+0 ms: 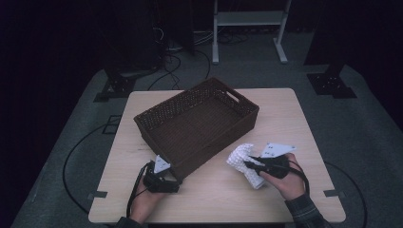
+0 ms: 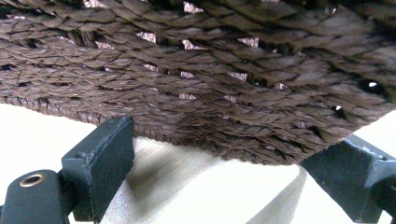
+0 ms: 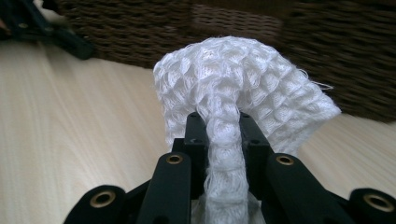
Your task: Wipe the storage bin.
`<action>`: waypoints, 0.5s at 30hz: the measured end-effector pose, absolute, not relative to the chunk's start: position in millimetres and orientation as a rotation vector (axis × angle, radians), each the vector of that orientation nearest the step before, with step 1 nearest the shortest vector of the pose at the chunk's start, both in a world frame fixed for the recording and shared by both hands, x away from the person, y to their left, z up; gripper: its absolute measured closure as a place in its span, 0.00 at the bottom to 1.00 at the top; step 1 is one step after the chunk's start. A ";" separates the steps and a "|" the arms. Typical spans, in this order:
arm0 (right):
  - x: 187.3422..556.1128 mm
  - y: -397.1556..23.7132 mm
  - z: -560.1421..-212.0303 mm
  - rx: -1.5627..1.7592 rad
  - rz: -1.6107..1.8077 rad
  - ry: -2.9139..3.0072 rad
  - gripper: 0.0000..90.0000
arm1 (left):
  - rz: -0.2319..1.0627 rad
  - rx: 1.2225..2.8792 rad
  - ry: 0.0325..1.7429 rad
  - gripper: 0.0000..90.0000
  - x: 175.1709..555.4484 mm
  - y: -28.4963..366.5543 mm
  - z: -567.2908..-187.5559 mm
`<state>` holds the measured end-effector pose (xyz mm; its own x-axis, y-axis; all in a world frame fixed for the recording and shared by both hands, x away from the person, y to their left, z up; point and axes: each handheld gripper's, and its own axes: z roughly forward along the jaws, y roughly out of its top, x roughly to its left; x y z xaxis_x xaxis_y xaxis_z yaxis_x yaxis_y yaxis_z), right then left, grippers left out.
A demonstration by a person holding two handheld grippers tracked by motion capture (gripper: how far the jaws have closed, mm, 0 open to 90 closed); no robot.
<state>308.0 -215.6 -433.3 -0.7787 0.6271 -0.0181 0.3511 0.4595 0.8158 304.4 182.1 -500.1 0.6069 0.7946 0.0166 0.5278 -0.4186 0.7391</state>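
Dimly lit, pale wooden table (image 1: 285, 114); right fingers (image 3: 219, 135) clamp white cloth (image 3: 243, 79), left fingers (image 2: 102, 158) apart.

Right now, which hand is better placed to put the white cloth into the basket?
The right. Its hand-held gripper is shut on the white cloth beside the basket. The left hand-held gripper stands open at the basket's near corner, holding nothing.

Basket (image 1: 197, 124): dark brown woven fibre, twisted strands, rough and matt, with small gaps in the weave. Cloth (image 3: 243, 88): white waffle-knit fabric, soft, fuzzy, with loose threads at its edge. Table (image 1: 285, 109): pale wood-grain top, smooth, faint sheen. Right gripper (image 3: 223, 128): black matt jaws, plastic by the look, with brass-coloured metal eyelets.
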 end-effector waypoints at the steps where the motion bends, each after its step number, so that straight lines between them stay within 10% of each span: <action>1: 307.3 -221.7 -433.3 0.854 1.233 2.380 0.85 | 0.479 2.119 1.038 0.12 304.4 182.1 -500.1; 15: 295.9 -291.3 -448.5 1.119 1.110 2.212 0.85 | 0.479 2.120 1.035 0.12 304.5 182.1 -500.0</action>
